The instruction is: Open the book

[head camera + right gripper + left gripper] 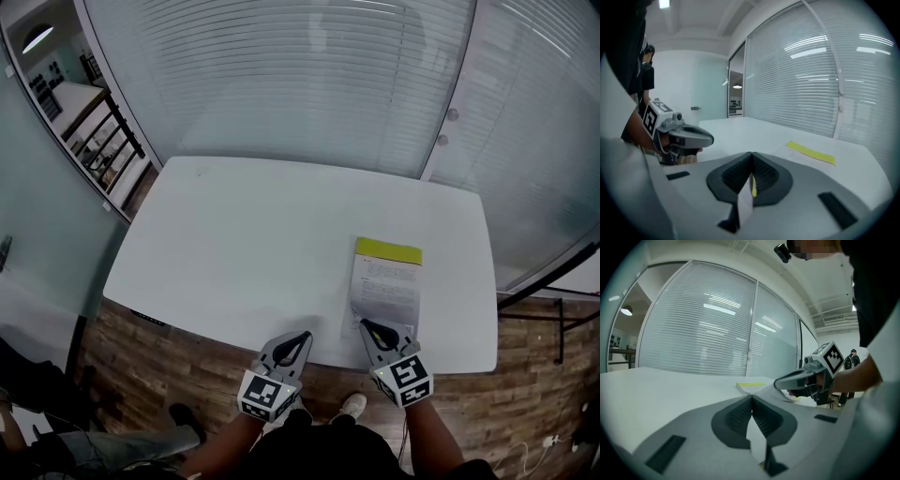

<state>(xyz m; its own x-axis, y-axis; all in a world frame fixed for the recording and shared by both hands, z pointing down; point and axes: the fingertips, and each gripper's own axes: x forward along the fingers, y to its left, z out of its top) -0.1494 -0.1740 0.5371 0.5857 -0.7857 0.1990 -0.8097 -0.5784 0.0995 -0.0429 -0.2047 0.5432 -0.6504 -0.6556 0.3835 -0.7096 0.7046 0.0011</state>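
A thin book (pixel 389 281) with a white cover and a yellow band along its far edge lies on the white table (pixel 244 253), at the front right. My right gripper (pixel 366 325) is shut on the near left corner of the cover, and that corner curls up off the book. In the right gripper view the white sheet (pixel 744 202) shows pinched between the dark pads, with the yellow band (pixel 811 152) beyond. My left gripper (pixel 302 337) hovers at the table's front edge left of the book, shut, with nothing in it. The left gripper view shows the right gripper (pixel 780 380) lifting the cover (pixel 776 392).
Glass walls with white blinds (pixel 309 75) stand close behind the table. The table's front edge (pixel 234 342) runs just under both grippers, with wooden floor (pixel 141 366) below. A black railing (pixel 108 141) shows through the glass at far left.
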